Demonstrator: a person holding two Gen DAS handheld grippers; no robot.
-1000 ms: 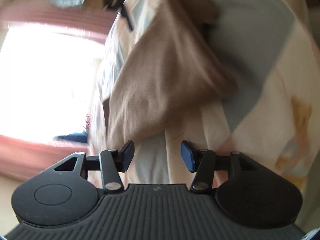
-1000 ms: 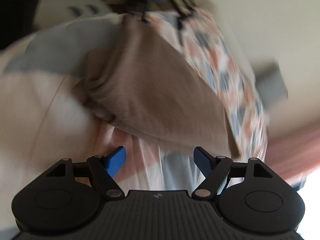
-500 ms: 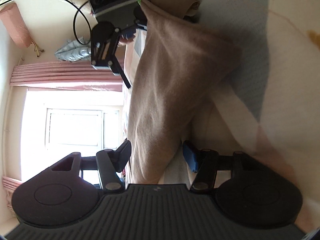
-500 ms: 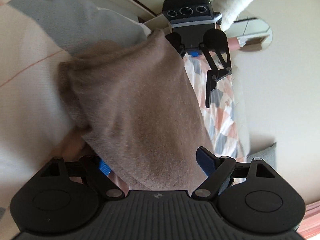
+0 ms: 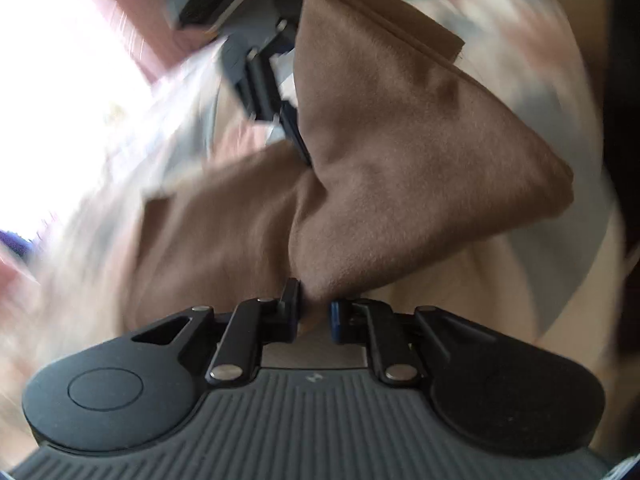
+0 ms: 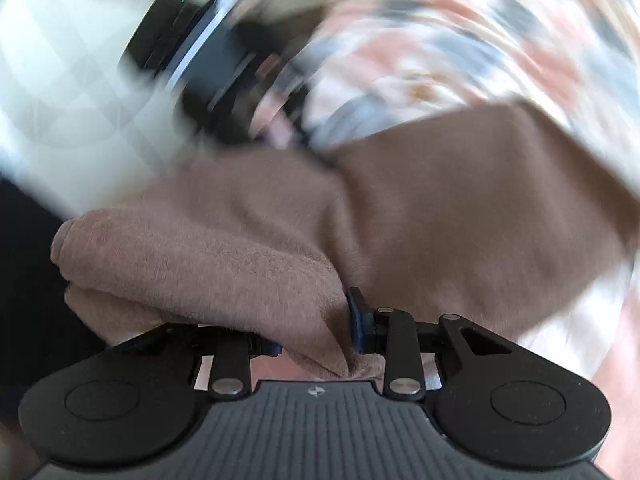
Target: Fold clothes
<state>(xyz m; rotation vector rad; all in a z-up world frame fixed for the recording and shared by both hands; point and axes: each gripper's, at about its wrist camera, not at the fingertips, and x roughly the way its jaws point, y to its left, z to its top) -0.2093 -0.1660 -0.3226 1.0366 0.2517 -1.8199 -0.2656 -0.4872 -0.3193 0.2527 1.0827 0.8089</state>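
Brown garment (image 5: 400, 152) pinched in left gripper (image 5: 314, 312) jaws lower centre, also clamped by right gripper (image 6: 316, 332), patterned bedsheet (image 6: 440, 40) blurred behind

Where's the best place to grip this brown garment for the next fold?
Grip the brown garment at its corners, as both tongs do now: left tongs and right tongs each pinch a bunched corner head-on. Judging by the drape, corners let it hang free.
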